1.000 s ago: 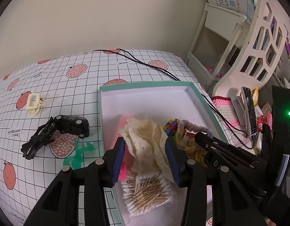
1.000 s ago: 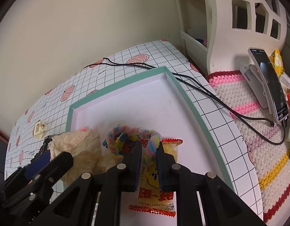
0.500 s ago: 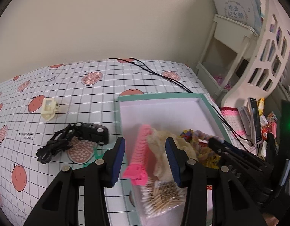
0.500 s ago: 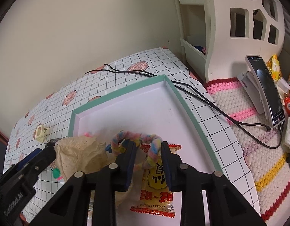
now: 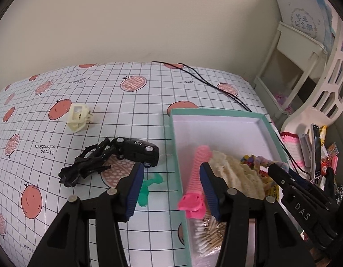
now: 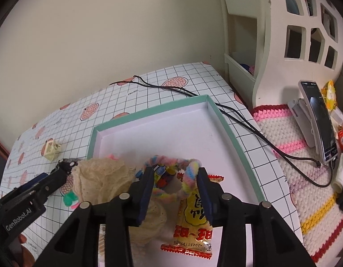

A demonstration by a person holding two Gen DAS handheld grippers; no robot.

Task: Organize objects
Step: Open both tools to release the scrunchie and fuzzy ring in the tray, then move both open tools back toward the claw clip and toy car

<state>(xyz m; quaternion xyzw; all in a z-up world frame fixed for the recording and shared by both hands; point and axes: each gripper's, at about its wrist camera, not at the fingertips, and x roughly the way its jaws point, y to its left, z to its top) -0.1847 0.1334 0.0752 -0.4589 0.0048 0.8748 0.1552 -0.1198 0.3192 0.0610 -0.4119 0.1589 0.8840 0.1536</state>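
Teal-rimmed and white inside, the box (image 5: 218,113) sits on the right half of the tablecloth (image 5: 135,102), and most of the small things are already in it. At its near end lie a pink hair roller (image 5: 197,173), a cream lace cloth (image 6: 102,180), a pastel rope ring (image 6: 171,162), a yellow snack packet (image 6: 193,220) and a pack of cotton swabs (image 5: 208,233). The far half of the box is bare.

What is left lies outside, to the left of the box: a black toy car (image 5: 135,151) touching a tangled black clip (image 5: 84,166), a green plastic piece (image 5: 149,187) just nearer, and a cream hair clip (image 5: 79,116) farther off. The car's long axis runs roughly left to right, across the line of the fingers.

The left gripper (image 5: 171,182) straddles the box's left rim, its jaws opening with nothing pinched; the roller only lies beside its right finger. It is the nearer tool to the leftover things, so the coming move probably falls to it: a reach left and slightly farther, the green piece being closest.

The right gripper (image 6: 174,191) hovers over the box, jaws opening around the rope ring, which sits loose between them rather than squeezed.
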